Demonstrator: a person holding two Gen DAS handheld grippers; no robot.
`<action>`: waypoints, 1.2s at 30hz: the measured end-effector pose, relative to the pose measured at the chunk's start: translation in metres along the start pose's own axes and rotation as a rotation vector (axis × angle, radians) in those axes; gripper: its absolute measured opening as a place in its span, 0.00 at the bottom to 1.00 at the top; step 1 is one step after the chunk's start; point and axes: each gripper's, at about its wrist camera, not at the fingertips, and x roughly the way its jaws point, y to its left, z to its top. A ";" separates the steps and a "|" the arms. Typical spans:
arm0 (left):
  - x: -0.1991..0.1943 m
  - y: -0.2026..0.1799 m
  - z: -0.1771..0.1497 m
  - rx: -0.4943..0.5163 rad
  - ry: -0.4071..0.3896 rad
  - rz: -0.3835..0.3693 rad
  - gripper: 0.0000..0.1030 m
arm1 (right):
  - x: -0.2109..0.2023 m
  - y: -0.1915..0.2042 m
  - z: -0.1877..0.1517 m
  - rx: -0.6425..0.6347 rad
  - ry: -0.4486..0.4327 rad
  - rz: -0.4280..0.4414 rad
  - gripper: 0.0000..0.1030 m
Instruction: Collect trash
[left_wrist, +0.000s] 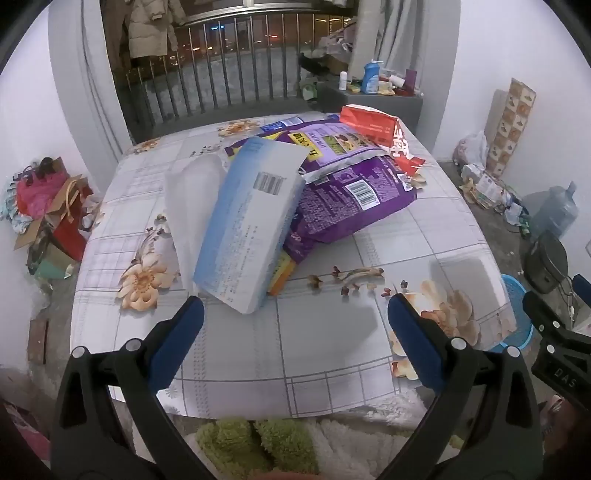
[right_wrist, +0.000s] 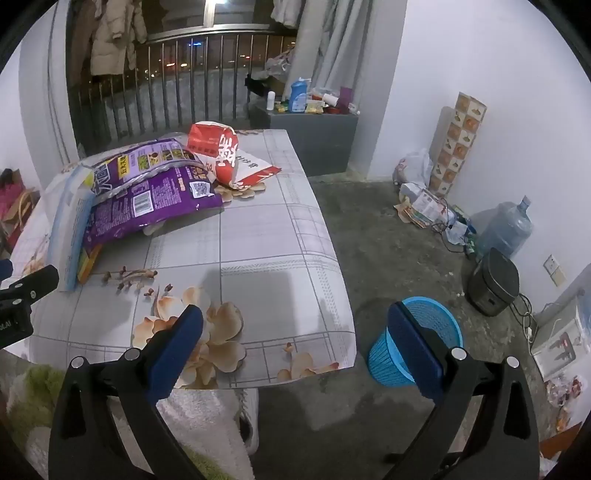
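A heap of empty wrappers lies on the bench (left_wrist: 332, 350). Nearest is a pale blue and white packet (left_wrist: 255, 221) with a barcode, tilted, its upper end propped on a crumpled purple bag (left_wrist: 351, 206) that also bears a barcode. A second purple bag (left_wrist: 325, 138) with yellow lettering lies behind it, and a red and white bag (left_wrist: 384, 133) stands crumpled at the far edge. An orange packet (left_wrist: 282, 275) pokes out underneath. A blue mesh waste basket (right_wrist: 424, 339) stands upright on the floor beside the bench.
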 end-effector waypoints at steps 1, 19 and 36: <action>0.000 0.000 0.000 -0.001 0.003 -0.003 0.93 | 0.000 0.000 0.000 -0.002 -0.003 -0.002 0.95; 0.000 -0.002 0.004 0.006 0.003 0.003 0.93 | 0.001 -0.002 0.001 0.009 0.007 0.009 0.95; 0.004 0.001 0.002 -0.001 0.011 0.025 0.93 | 0.003 -0.001 0.002 0.004 0.007 0.010 0.95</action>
